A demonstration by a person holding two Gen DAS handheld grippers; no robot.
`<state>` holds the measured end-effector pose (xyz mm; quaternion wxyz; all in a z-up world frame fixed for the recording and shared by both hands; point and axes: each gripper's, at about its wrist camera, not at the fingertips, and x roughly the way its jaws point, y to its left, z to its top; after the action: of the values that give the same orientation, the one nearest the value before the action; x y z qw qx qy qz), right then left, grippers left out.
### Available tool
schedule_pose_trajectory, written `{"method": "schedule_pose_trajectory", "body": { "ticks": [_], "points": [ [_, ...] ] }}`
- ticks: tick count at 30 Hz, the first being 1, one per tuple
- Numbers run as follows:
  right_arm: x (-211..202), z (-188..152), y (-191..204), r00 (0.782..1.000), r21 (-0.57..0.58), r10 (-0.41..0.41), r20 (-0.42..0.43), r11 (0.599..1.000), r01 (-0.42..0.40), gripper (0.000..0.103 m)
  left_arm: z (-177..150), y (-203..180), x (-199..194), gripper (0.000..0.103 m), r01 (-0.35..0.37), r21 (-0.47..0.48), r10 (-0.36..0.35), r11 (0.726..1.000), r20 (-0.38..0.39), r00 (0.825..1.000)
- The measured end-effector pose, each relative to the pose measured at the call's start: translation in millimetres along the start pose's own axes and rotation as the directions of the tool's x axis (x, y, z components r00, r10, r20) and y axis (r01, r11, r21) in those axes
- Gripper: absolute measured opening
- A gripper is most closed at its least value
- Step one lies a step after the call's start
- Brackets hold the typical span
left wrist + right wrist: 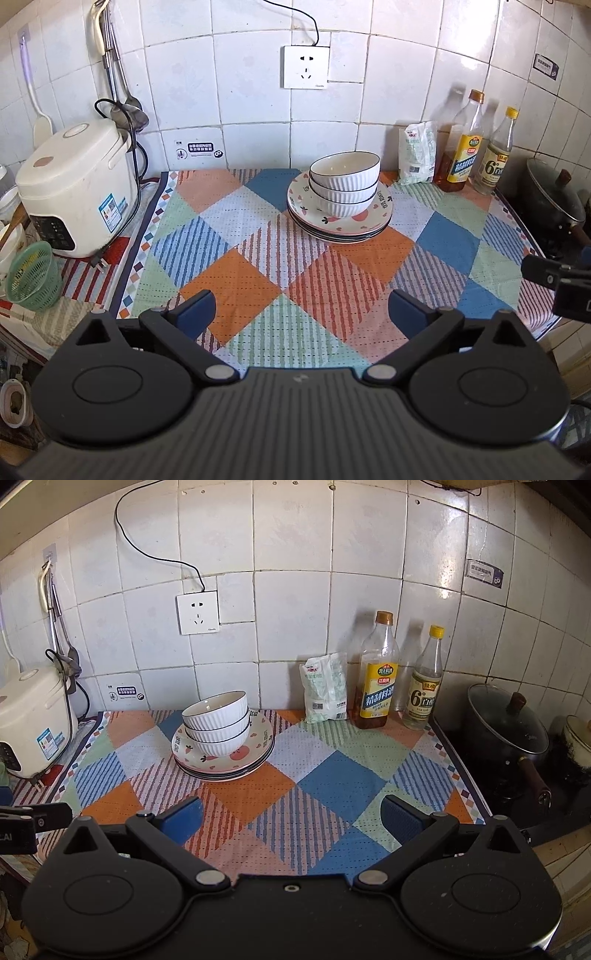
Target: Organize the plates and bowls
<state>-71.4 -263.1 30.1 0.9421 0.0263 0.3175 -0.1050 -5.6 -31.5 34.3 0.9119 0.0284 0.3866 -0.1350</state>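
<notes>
Three ribbed white bowls (345,184) nested, sitting on a stack of plates (340,225), top plate with a strawberry print. Plate count looks like three or four from the rims, can't tell exactly. The stack sits toward the back of the bench (258,277) on the checked cloth, near the tiled wall, left of the salt bag (325,690). Bowls on plates in one pile reads as organizing done or nearly done: small on large keeps it stable and compact.

Left tool (301,314) released, jaws spread wide, nothing between them, hovering over the front of the cloth, well apart from the stack. Right tool (291,821) same: released, empty, held back at the front edge. Both pulled clear, probably so the pile isn't knocked.

Other stuff: two bottles (376,675) by the wall, one rice cooker (74,188) at left, one lidded pot (506,727) on the stove at right, one green basket (33,275).
</notes>
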Motion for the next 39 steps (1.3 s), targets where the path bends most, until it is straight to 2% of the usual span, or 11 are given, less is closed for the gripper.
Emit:
{"method": "schedule_pose_trajectory", "body": {
  "ticks": [6,10,17,22,31,39],
  "points": [
    [0,-3,2,1.0,-0.033,-0.008,0.011,0.999,0.008,0.103,-1,-1,-2,0.101,-0.011,0.011,0.011,1.0,0.011,1.0],
    [0,-5,2,1.0,-0.026,0.001,0.012,1.0,-0.001,0.103,-3,-2,-3,0.101,0.027,0.003,-0.027,1.0,0.013,1.0],
    [3,-7,4,1.0,-0.032,0.007,0.008,0.999,-0.007,0.103,-6,-3,-4,0.101,0.003,0.002,-0.003,1.0,0.009,1.0],
    [0,-10,5,1.0,-0.033,0.015,0.015,0.999,-0.014,0.103,-8,-10,1,0.101,-0.069,0.036,0.069,0.997,-0.004,0.998],
    [2,-10,0,1.0,-0.018,0.014,0.012,1.0,-0.014,0.103,-9,-18,-3,0.101,-0.064,0.059,0.062,0.996,0.033,0.998],
    [5,-14,1,1.0,-0.02,0.022,-0.007,1.0,-0.022,0.103,-9,-13,-1,0.101,-0.079,0.023,0.078,0.997,0.023,0.997]
  ]
}}
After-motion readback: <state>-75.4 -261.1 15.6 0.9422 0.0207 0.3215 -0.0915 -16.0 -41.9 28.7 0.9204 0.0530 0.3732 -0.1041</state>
